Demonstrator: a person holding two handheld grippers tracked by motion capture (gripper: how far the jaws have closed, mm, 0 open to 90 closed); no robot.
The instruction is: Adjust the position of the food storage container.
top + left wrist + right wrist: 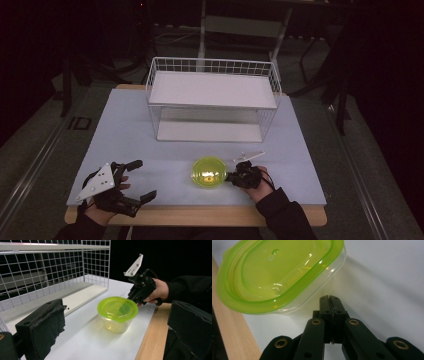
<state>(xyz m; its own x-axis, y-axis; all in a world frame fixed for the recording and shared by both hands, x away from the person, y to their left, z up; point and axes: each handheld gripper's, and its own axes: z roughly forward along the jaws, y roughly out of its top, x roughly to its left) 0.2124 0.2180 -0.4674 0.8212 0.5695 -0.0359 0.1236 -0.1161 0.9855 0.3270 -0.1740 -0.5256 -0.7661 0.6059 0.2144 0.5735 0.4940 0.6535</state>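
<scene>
Grippers low at the near edge

The left gripper [134, 181] rests on the worktop [130, 135], jaws spread wide. The right gripper [329, 299], jaws pressed together, points at the lidded green container [208, 172] just ahead; the wire rack [212, 97] stands beyond

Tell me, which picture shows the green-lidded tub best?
The left gripper view: the whole tub, lid and clear body, stands side-on. The high view shows it small from above; the right gripper view crops it close.
</scene>
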